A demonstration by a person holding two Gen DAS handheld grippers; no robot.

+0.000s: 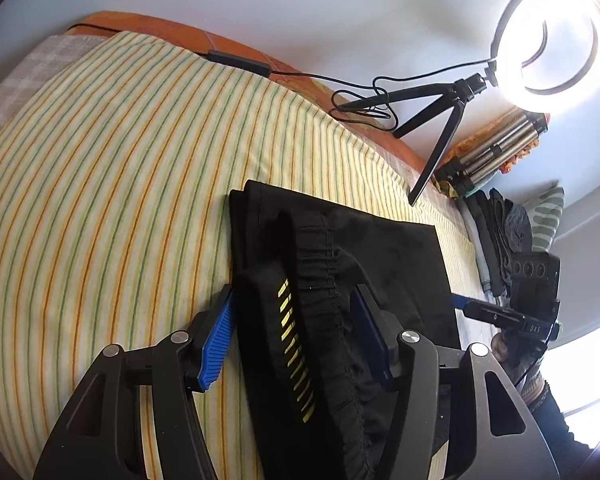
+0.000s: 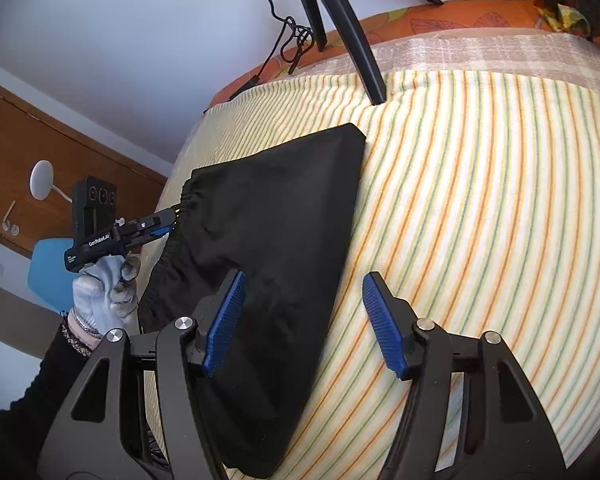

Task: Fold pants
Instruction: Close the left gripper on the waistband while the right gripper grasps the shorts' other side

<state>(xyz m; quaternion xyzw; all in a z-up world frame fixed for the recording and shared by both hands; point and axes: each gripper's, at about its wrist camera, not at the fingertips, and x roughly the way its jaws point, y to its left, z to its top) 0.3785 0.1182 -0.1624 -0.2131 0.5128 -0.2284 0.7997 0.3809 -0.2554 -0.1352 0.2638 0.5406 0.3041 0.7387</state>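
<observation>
black pants (image 2: 268, 240) folded on the striped sheet (image 2: 480, 200), near the ring light (image 1: 548, 36) tripod. left gripper (image 1: 296, 312) over the waistband (image 1: 324, 312), blue fingers (image 1: 216, 340) spread either side, not pressing. right gripper (image 2: 304, 304) at the pants' edge, fingers (image 2: 384, 320) spread, fabric partly between, ungripped. gloved hand (image 2: 104, 296) on the left gripper's handle.
</observation>
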